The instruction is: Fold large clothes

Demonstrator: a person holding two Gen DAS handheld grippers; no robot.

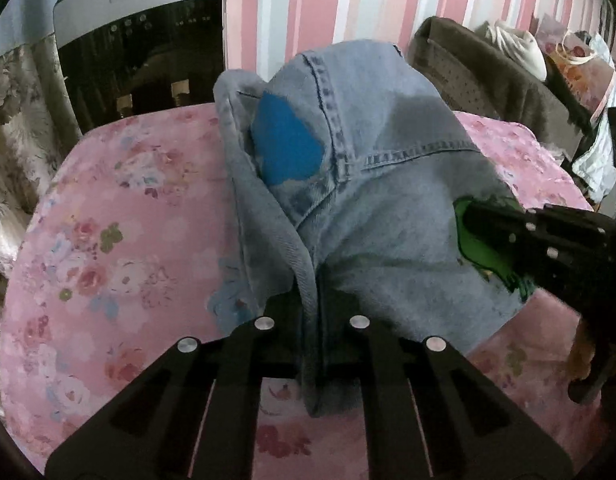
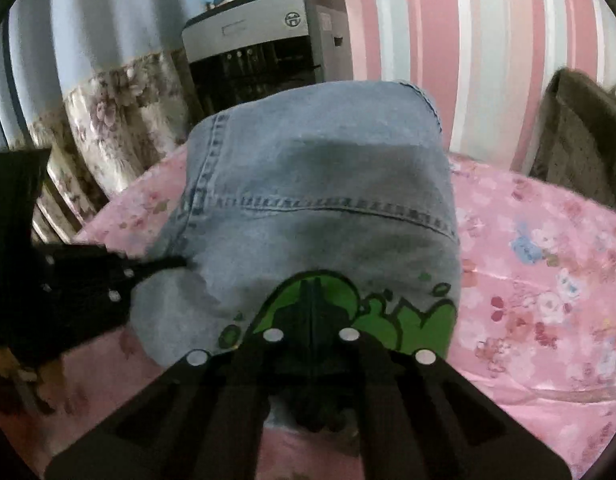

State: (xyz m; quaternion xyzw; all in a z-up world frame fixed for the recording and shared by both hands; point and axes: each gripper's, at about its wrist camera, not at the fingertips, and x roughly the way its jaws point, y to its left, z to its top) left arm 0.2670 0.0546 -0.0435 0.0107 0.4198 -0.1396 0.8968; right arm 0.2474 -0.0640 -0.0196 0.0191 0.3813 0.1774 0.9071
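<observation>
While the denim garment [image 1: 387,216] lies bunched on the pink floral bedspread [image 1: 120,248], both pairs of tongs are closed on its near edge. Left wrist view: the left gripper [image 1: 311,320] has its two fingers drawn together on a raised fold of the denim, which runs upright between them and hangs down to the near side; the garment's bulk spreads away to the far side, with a blue patch [image 1: 286,144] showing just left of a stitched seam. The right gripper [image 1: 473,220] enters from the right edge and meets the cloth at a green printed graphic [image 1: 487,248], near the garment's right border. Right wrist view: the right gripper [image 2: 311,300] has its fingers pressed together over that green graphic [image 2: 419,324], at the near edge of the denim garment [image 2: 319,184]; whether cloth is pinched between the tips cannot be told for certain, though they rest on it. The left gripper [image 2: 176,262] touches the garment's left border. Beyond the bedspread [image 2: 547,260] stand a grey appliance [image 2: 264,40], a floral curtain [image 2: 108,120] and a pink striped wall [image 2: 467,40]; a brown cloth heap [image 1: 487,76] lies far right.
</observation>
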